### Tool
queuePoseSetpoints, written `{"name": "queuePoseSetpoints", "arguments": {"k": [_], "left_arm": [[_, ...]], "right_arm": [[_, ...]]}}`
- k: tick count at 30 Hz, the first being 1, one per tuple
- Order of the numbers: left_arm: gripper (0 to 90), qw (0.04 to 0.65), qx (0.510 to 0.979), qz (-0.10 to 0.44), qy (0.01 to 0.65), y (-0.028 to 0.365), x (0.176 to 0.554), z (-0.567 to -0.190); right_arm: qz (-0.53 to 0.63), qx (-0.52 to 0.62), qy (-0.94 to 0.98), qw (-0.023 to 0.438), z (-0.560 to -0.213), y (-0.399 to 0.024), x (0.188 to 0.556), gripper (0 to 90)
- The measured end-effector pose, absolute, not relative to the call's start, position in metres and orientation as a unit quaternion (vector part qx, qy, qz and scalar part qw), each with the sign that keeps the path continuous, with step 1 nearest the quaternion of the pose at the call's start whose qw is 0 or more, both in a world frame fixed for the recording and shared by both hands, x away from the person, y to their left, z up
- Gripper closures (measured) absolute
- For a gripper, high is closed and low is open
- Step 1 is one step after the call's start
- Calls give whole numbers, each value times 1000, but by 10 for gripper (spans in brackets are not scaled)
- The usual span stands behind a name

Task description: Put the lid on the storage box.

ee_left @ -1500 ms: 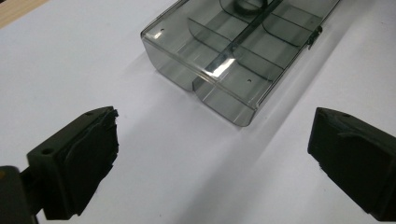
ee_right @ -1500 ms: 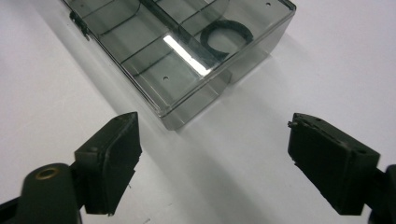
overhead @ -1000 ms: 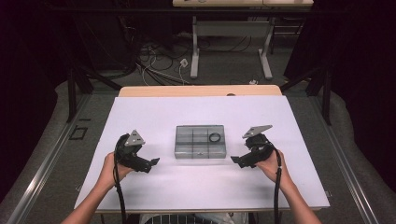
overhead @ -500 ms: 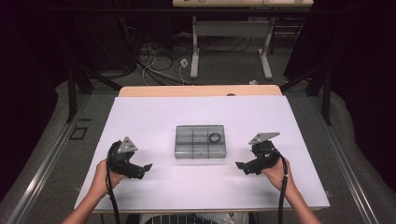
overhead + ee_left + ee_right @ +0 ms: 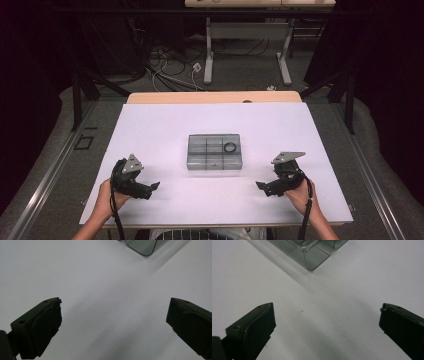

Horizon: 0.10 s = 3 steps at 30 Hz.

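Observation:
A clear grey compartment box (image 5: 215, 152) sits at the middle of the white table, with a dark ring (image 5: 229, 148) in its upper right cell. My left gripper (image 5: 153, 187) rests low near the front left, jaws wide apart with nothing between them (image 5: 113, 322). A corner of the box (image 5: 142, 246) shows at the top of the left gripper view. My right gripper (image 5: 260, 186) sits at the front right, also open and empty (image 5: 327, 325), pointing toward the box corner (image 5: 309, 252).
The white tabletop (image 5: 165, 125) stretches around the box, with a wooden strip (image 5: 215, 97) along its far edge. Beyond stand a desk frame (image 5: 247, 45) and loose cables (image 5: 170, 60) on the floor. Dark curtains close both sides.
Both hands have drawn back toward the table's front edge and outward, away from the box. Both grippers stay open.

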<state>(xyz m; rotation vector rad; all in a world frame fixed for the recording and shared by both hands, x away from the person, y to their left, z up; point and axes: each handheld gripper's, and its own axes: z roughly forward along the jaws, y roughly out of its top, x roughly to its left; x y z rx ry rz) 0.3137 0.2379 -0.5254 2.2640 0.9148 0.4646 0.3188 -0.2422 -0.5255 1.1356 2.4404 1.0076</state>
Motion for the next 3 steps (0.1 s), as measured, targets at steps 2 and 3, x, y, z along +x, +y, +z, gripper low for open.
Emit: {"name": "queuePoseSetpoints", "arguments": {"k": [2, 3], "left_arm": [[0, 325, 862, 177, 346, 238, 313, -528], [0, 324, 863, 175, 345, 238, 313, -528]], "right_arm": [[354, 390, 839, 134, -525, -244, 317, 0], [356, 387, 840, 136, -524, -245, 317, 0]]}}
